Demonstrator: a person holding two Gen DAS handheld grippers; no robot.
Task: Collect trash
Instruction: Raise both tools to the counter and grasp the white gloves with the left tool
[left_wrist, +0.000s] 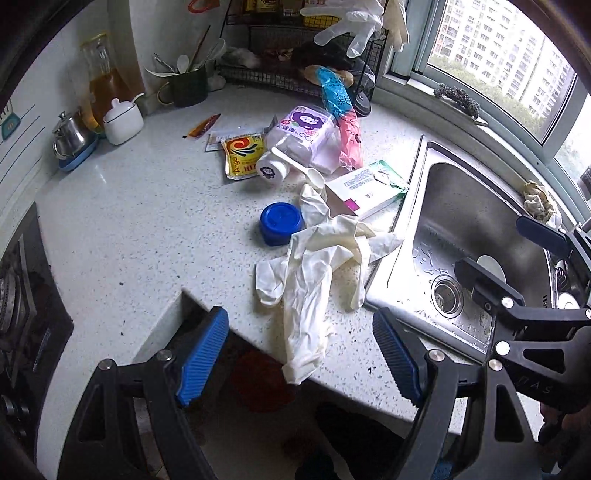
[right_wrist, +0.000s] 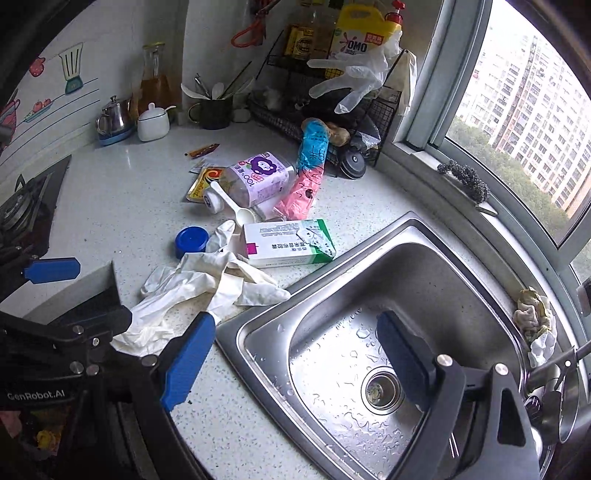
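Crumpled white gloves (left_wrist: 314, 273) (right_wrist: 199, 288) lie on the speckled counter (left_wrist: 140, 221) at its front edge, beside the sink. Behind them are a blue lid (left_wrist: 281, 223) (right_wrist: 191, 240), a white and green box (left_wrist: 364, 188) (right_wrist: 288, 242), a white scoop (left_wrist: 303, 170), a purple-labelled plastic jar (left_wrist: 306, 138) (right_wrist: 258, 177), a yellow packet (left_wrist: 242, 157), and a pink and blue wrapper (left_wrist: 343, 122) (right_wrist: 308, 173). My left gripper (left_wrist: 301, 354) is open and empty, just in front of the gloves. My right gripper (right_wrist: 295, 350) is open and empty over the sink's left rim; it also shows in the left wrist view (left_wrist: 513, 251).
A steel sink (right_wrist: 424, 280) (left_wrist: 465, 206) lies to the right. A wire rack (right_wrist: 332, 122) with bottles and a hung glove stands at the back. A white sugar pot (left_wrist: 122, 120), a small kettle (left_wrist: 70, 134) and a utensil cup (left_wrist: 188, 86) line the wall. A stove (left_wrist: 22, 302) is at the left.
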